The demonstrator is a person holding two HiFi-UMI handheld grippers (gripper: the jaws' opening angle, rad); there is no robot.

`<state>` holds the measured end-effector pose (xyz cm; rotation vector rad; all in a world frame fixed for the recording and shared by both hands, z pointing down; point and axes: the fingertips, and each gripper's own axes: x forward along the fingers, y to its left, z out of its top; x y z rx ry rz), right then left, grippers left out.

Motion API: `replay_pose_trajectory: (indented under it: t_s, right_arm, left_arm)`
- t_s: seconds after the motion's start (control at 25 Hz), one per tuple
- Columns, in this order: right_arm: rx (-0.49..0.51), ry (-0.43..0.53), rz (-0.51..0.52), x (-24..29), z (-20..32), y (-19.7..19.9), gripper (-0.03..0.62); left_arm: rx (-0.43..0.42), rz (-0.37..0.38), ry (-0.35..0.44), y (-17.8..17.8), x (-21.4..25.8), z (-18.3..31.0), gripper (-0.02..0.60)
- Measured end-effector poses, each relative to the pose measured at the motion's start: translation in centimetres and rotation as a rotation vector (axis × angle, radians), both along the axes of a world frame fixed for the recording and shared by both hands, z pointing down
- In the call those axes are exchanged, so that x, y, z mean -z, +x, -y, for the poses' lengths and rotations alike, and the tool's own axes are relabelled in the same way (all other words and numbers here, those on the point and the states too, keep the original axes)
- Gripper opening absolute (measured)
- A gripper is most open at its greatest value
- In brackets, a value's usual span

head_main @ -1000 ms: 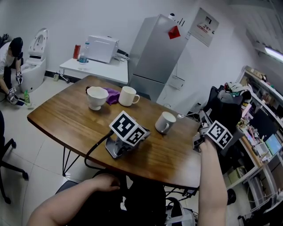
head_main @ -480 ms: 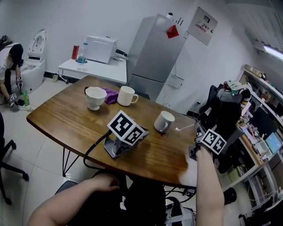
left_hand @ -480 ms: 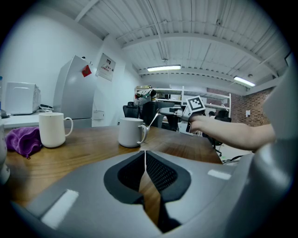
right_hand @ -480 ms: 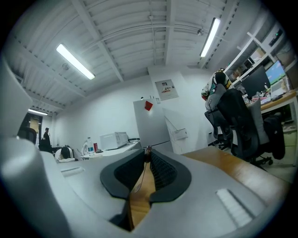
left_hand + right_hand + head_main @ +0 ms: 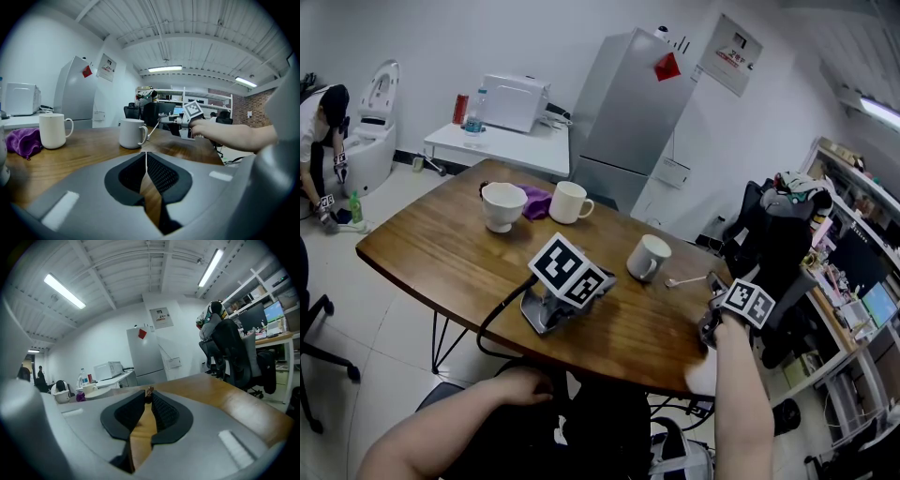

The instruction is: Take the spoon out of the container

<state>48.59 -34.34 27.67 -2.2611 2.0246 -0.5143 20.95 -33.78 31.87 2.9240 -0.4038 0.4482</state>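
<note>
A white mug stands on the wooden table, and the metal spoon is outside it. The spoon lies low over the table just right of the mug, bowl end toward the mug. My right gripper has the handle end between its jaws. In the right gripper view the handle tip shows at the jaw tips, pads still against it as the jaws are opening. My left gripper rests on the table, shut and empty. In the left gripper view the mug, the spoon and the right gripper lie ahead.
A white bowl-shaped cup, a second white mug and a purple cloth sit at the table's far side. An office chair with dark bags stands close by on the right. A cable trails off the front edge.
My right gripper has come down and nearer to me with the spoon. The spoon's bowl went from hanging in the air beside the mug down to the tabletop. The left gripper has not moved.
</note>
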Motion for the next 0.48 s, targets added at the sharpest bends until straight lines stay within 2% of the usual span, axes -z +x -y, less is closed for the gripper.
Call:
replay_pose_trajectory:
  t_s: [0.2, 0.48]
  right_arm:
    - [-0.035, -0.112, -0.044, -1.6, -0.2, 1.1, 0.055]
    - [-0.038, -0.266, -0.219, -3.4, -0.3, 1.5, 0.066]
  left_arm:
    - [0.000, 0.000, -0.001, 0.0, 0.1, 0.1, 0.012]
    - [0.000, 0.000, 0.001, -0.1, 0.0, 0.0, 0.012]
